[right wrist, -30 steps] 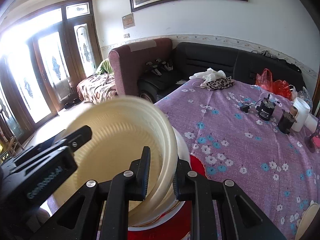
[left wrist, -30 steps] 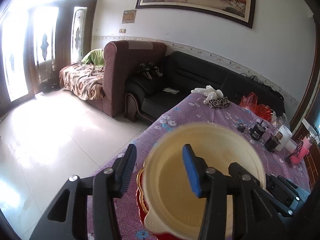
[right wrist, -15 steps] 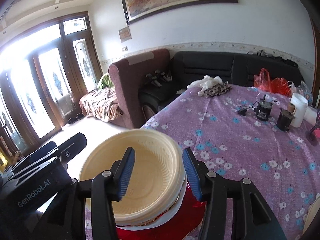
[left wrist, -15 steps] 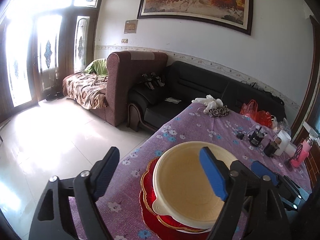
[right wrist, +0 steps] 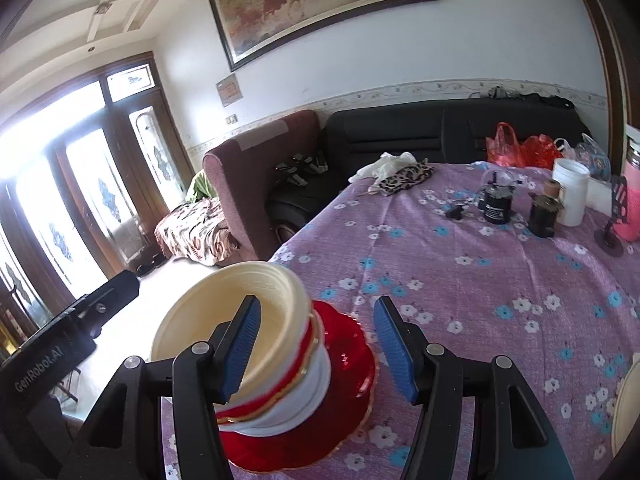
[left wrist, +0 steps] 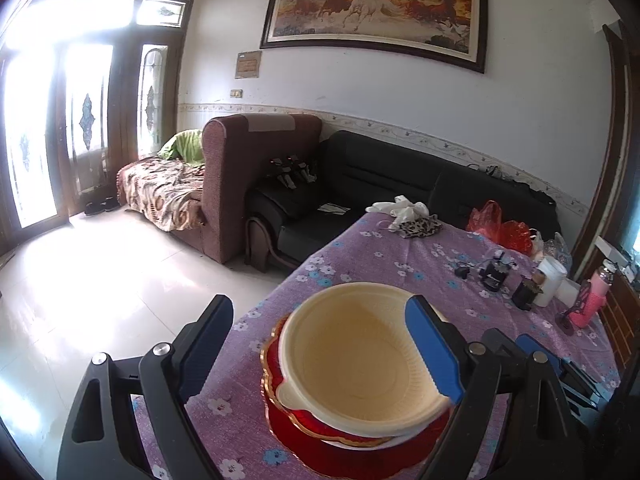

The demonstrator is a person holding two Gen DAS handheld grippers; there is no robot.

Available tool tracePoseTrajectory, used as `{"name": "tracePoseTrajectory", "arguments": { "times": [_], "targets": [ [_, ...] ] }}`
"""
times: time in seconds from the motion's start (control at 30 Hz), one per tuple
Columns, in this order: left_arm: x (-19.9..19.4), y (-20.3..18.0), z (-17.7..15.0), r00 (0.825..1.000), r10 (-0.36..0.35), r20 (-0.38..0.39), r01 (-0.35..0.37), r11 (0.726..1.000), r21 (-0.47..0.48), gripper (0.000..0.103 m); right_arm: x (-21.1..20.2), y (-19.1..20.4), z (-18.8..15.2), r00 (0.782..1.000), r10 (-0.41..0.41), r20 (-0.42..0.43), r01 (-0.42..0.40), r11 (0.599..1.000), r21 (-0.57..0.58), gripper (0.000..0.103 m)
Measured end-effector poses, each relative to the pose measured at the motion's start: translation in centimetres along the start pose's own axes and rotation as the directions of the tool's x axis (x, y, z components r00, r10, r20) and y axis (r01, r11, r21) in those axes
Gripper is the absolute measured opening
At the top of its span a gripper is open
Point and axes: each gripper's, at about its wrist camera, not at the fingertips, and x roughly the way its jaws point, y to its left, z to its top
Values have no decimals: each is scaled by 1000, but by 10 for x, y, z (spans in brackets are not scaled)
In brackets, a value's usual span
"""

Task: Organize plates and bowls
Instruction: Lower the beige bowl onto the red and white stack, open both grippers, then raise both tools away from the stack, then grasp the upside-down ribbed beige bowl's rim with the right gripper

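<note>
My left gripper (left wrist: 320, 344) is opening, pads clear of the cream bowl (left wrist: 360, 356) between them. That bowl tops the stack on the red plate (right wrist: 344, 364) at the table's (right wrist: 480, 280) near-left corner. My right gripper (right wrist: 316, 348) is opening too, gripping nothing.

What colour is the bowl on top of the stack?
Cream-yellow ribbed plastic bowl; the left wrist view shows it best.

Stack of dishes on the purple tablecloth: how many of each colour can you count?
Cream: 1, the top bowl
Red: 2, the gold-rimmed bowl and the bottom plate
White: 1, the white bowl between them
Total: 4
</note>
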Motion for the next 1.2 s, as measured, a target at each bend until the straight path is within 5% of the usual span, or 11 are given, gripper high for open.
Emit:
{"name": "tracePoseTrajectory", "arguments": {
  "times": [0.13, 0.33, 0.6, 0.77, 0.93, 1.2],
  "targets": [
    [-11, -13, 0, 998, -66, 5, 66, 998, 16, 89, -23, -31, -6, 999, -36, 20, 35, 998, 49, 63],
    [-21, -53, -13, 979, -203, -22, 204, 975, 83, 92, -83, -119, -18, 979, -193, 65, 179, 968, 174, 63],
    [0, -131, -60, 923, -321, -210, 359, 916, 177, 92, -194, -276, -59, 906, -421, 56, 338, 794, 505, 67],
    [15, -184, -97, 881, -334, -334, 425, 870, 250, 92, -224, -360, -100, 935, -353, 42, 217, 661, 718, 67],
    [27, -233, -133, 867, -294, -402, 442, 825, 351, 92, -216, -404, -131, 971, -238, 38, 105, 559, 822, 67],
    [50, -312, -181, 856, -214, -470, 454, 746, 488, 92, -200, -414, -145, 987, -149, 53, 34, 524, 851, 67]
  ]
}}
